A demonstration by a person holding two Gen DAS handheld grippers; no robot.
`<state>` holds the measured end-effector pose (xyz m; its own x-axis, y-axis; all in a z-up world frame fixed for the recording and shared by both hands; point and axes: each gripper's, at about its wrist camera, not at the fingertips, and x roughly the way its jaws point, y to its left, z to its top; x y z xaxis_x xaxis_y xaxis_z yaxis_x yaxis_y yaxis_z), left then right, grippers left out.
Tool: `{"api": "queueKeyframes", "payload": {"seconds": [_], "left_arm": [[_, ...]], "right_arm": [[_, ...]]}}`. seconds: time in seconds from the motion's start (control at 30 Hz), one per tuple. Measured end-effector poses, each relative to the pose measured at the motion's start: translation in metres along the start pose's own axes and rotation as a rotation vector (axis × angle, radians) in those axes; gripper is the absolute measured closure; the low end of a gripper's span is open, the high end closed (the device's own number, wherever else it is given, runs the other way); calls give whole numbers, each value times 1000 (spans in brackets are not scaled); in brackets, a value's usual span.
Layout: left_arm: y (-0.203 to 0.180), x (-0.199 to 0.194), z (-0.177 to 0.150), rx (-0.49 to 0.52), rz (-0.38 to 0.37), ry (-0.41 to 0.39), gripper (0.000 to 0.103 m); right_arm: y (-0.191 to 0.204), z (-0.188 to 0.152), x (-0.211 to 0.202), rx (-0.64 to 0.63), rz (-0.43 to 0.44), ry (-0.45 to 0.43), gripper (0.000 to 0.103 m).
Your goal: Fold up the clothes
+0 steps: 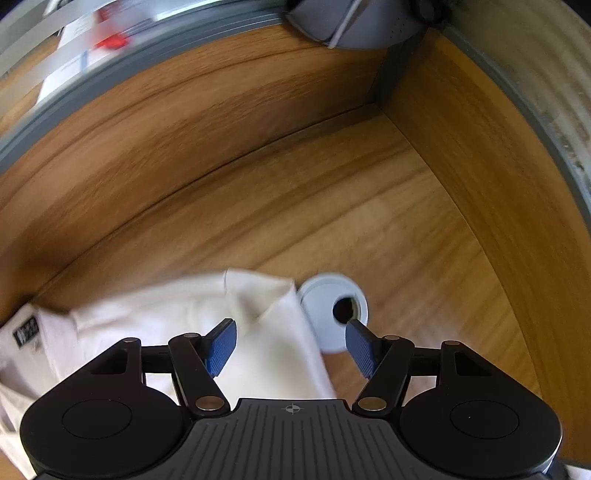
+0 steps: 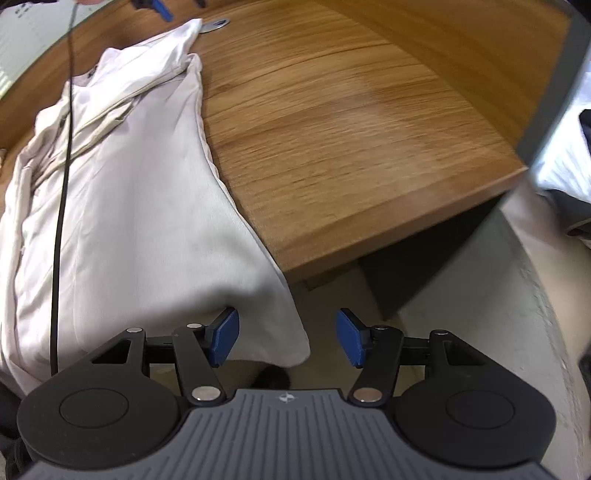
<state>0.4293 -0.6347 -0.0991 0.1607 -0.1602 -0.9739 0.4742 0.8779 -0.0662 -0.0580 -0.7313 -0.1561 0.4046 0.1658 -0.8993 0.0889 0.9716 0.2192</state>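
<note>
A cream-white garment (image 2: 125, 192) lies stretched along the wooden desk (image 2: 332, 122), its lower hem hanging over the near desk edge. In the left wrist view its upper end (image 1: 184, 325) shows, with a folded corner and a black label at the far left. My left gripper (image 1: 290, 345) is open and empty, just above that folded corner, beside a grey cable grommet (image 1: 332, 306). My right gripper (image 2: 286, 339) is open and empty, just above the hanging hem corner, off the desk's front edge.
Wooden partition walls (image 1: 184, 122) close the desk's back and right side, meeting in a corner. A black cable (image 2: 61, 206) hangs across the garment in the right wrist view. Pale floor (image 2: 480, 295) lies below the desk edge. The other gripper's blue tip (image 2: 162, 9) shows far off.
</note>
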Motion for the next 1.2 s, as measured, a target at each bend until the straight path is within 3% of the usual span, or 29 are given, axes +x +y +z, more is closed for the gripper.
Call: {"api": "queueKeyframes", "payload": {"seconds": [0.1, 0.23, 0.27, 0.3, 0.33, 0.37, 0.4, 0.47, 0.57, 0.87, 1.07, 1.2], "left_arm": [[-5, 13, 8, 18, 20, 12, 36], [-3, 23, 11, 2, -18, 45, 38], [-3, 25, 10, 3, -25, 54, 45], [-3, 28, 8, 8, -30, 64, 52], [-3, 30, 7, 15, -31, 67, 55], [-4, 29, 5, 22, -30, 46, 64], [-3, 27, 3, 28, -36, 32, 84], [2, 24, 0, 22, -36, 10, 100], [16, 14, -6, -20, -56, -18, 100], [72, -41, -39, -81, -139, -102, 100], [127, -74, -73, -118, -205, -144, 100], [164, -94, -98, -132, -231, -163, 100]], "right_arm": [[-3, 3, 7, -40, 41, 28, 38], [-7, 8, 12, -70, 97, 50, 39], [-8, 9, 13, -73, 115, 56, 42], [-9, 10, 14, -75, 134, 63, 48], [-10, 12, 15, -75, 157, 71, 69], [-11, 14, 16, -71, 169, 83, 90], [-11, 15, 16, -63, 171, 97, 96], [-9, 18, 13, -53, 162, 92, 100], [2, 16, -1, -27, 138, 76, 101], [61, -9, -60, 33, -54, 33, 102], [126, -33, -100, 36, -124, -39, 102], [174, -48, -106, 29, -155, -47, 102]]}}
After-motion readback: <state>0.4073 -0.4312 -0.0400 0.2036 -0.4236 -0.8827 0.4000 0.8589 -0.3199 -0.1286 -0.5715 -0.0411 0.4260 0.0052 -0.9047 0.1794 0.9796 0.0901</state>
